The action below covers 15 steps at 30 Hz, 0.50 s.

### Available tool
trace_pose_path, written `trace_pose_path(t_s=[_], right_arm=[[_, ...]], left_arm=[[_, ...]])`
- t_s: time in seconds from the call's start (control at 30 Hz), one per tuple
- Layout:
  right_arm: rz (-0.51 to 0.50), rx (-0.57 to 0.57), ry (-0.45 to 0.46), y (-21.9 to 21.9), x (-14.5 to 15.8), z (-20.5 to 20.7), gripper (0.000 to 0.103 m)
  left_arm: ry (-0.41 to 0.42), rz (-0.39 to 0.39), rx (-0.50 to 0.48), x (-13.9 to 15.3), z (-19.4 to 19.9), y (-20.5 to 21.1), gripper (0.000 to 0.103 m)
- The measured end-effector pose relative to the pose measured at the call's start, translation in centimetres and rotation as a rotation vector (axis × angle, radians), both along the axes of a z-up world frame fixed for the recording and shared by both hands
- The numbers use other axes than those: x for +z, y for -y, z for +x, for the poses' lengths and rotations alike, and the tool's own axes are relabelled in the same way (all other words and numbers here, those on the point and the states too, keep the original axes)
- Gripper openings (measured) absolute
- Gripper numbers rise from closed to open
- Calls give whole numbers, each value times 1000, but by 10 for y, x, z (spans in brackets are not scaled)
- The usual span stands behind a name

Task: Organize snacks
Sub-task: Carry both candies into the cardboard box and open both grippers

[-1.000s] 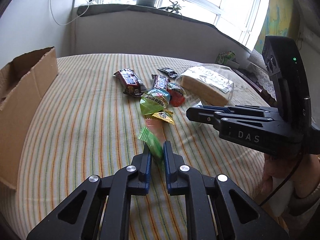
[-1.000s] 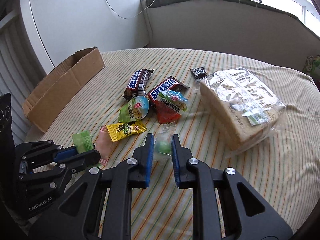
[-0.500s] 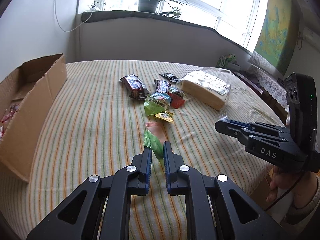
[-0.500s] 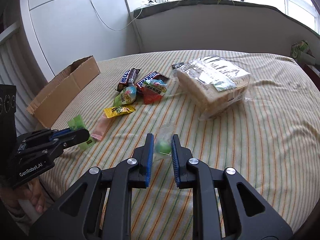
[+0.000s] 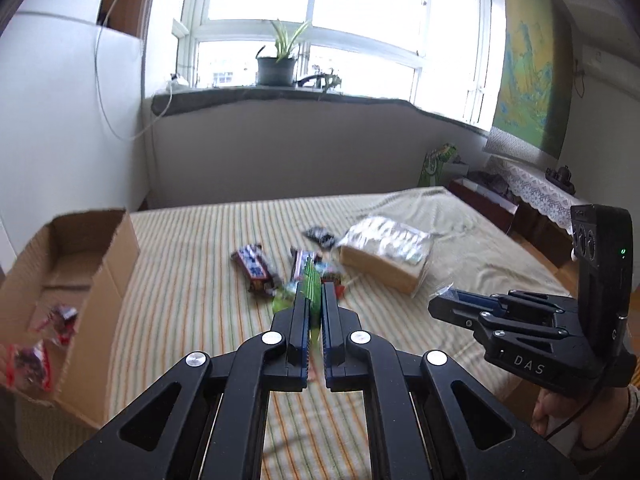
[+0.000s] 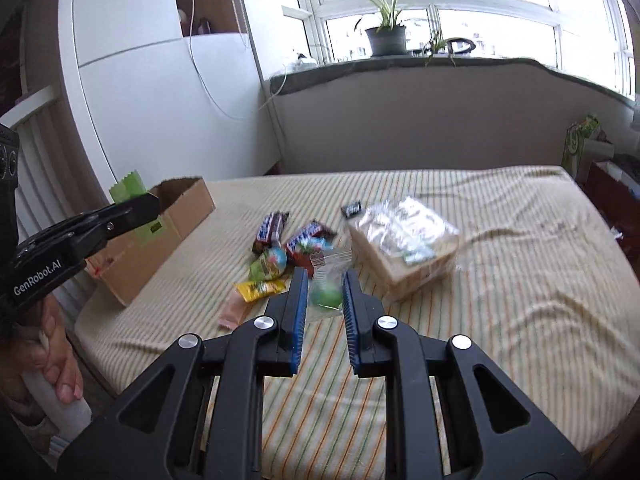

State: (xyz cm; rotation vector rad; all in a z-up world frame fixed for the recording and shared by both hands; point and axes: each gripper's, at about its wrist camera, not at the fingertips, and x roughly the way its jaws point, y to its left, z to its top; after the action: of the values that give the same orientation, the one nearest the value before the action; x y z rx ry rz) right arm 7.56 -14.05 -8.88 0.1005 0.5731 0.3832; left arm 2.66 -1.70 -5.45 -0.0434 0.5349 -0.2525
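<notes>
Far left: cardboard box (image 5: 100,280), open-topped, at the left edge of the striped bed (image 6: 500,280), a few red-wrapped snacks (image 5: 36,356) lying inside. Just right of the box wall, bare striped sheet.

Left gripper (image 5: 316,300) clenched on a green packet (image 5: 313,280), jaws having just closed the last bit, packet pinched edge-on and raised clear of the bed. From the right wrist view, same packet (image 6: 128,190) poking out above and below the black jaws, in front of the box's near corner.

Mid-bed, a loose cluster: two dark chocolate bars (image 6: 272,229) side by side, a round green-and-blue pouch (image 6: 270,262) just in front of them, a yellow sachet (image 6: 260,290) nearer still, a pink wrapper (image 6: 234,312) touching the sachet's lower edge. Small black sachet (image 6: 351,209) behind the cluster, beside the bread.

Right gripper (image 6: 325,294) grasping a clear zip bag with a green ball (image 6: 327,292) in it, bag top sticking up past the blue pads, held above the sheet.

Right of the cluster: bagged sliced bread (image 6: 404,240), largest thing on the bed, flat on its side. Past it, rumpled sheet.

Behind: window ledge with a potted plant (image 6: 386,36); white cable down the wall.
</notes>
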Motion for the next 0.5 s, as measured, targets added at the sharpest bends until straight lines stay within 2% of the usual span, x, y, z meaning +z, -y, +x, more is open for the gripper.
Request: trace_pose_path(t_s=[0.13,0.23,0.33,0.5], right_arm=[[-9,-23,86,6,43,-9,18],[-27,-34,109,4,57,-13,18],[-44,-40,100,-3,57,-15,18],[-76,-22,59,-27,49,-13,18]], left_arm=[[141,19,5,55,-13,1,4],[187,7,-1,75,-17,-3,4],[190,-5,-2,76,-17,-9,4],[154,-35,14,56,-16,-31,4]])
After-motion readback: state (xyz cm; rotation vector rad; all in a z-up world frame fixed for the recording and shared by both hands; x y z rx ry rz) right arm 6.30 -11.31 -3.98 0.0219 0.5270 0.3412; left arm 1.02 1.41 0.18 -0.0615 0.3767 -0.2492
